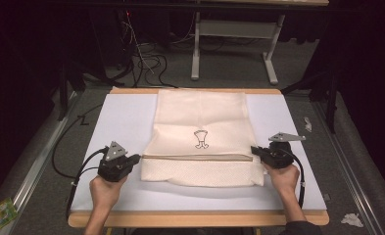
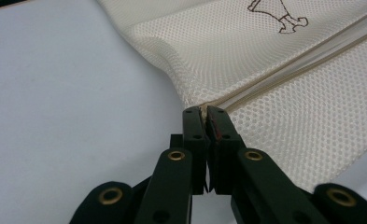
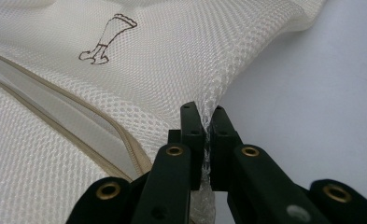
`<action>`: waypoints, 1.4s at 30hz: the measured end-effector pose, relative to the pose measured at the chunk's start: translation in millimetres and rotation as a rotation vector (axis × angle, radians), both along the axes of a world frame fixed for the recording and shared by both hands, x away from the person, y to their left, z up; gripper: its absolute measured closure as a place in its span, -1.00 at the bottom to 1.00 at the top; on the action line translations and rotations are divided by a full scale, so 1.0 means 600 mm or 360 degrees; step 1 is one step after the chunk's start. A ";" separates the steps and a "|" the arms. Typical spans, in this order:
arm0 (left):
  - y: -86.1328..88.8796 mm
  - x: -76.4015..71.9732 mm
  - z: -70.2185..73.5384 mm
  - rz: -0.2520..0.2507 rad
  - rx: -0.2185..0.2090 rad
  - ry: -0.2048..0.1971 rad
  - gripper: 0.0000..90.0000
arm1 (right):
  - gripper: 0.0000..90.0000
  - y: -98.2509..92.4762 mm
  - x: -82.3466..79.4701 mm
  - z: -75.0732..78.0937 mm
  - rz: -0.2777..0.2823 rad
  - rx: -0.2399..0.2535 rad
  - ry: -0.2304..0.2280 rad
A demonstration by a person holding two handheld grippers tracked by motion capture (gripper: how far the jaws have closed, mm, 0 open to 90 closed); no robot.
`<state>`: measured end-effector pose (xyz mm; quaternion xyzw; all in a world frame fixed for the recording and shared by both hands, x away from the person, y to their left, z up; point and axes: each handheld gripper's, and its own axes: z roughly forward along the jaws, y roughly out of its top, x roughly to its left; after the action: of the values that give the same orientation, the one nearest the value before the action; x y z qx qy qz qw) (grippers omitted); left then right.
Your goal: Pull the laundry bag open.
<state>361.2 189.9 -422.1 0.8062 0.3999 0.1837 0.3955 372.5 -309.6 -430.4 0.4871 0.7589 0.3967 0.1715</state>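
Note:
A cream mesh laundry bag (image 1: 200,137) lies flat on the white table top (image 1: 121,122), with a zipper (image 1: 195,157) running across its near part and a small dark drawing (image 1: 200,139) in the middle. My left gripper (image 1: 138,158) is shut on the bag's left edge at the zipper end; in the left gripper view the jaws pinch the seam (image 2: 202,108) of the mesh bag (image 2: 274,60). My right gripper (image 1: 253,150) is shut on the right edge, with mesh (image 3: 207,126) bunched between its jaws in the right gripper view.
The table top has a wooden rim (image 1: 195,218) along its near edge. Behind the table stand a metal frame (image 1: 234,44) and loose cables (image 1: 146,58) on the grey floor. A crumpled scrap (image 1: 351,220) lies on the floor at the right.

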 end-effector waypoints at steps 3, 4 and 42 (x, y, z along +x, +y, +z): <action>0.001 0.000 0.002 -0.0007 -0.0052 -0.0002 0.94 | 0.97 0.002 0.001 0.002 -0.0013 0.0020 0.0004; 0.001 0.001 0.003 -0.0006 -0.0062 -0.0004 0.94 | 0.97 0.000 0.003 0.002 -0.0012 0.0024 0.0000; 0.010 -0.010 -0.043 -0.0004 -0.0091 0.0134 0.91 | 0.78 0.017 -0.004 -0.054 0.0045 -0.0063 0.0149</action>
<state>355.1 196.2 -447.7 0.8020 0.4203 0.1376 0.4016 370.0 -299.4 -462.6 0.4909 0.7805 0.3608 0.1399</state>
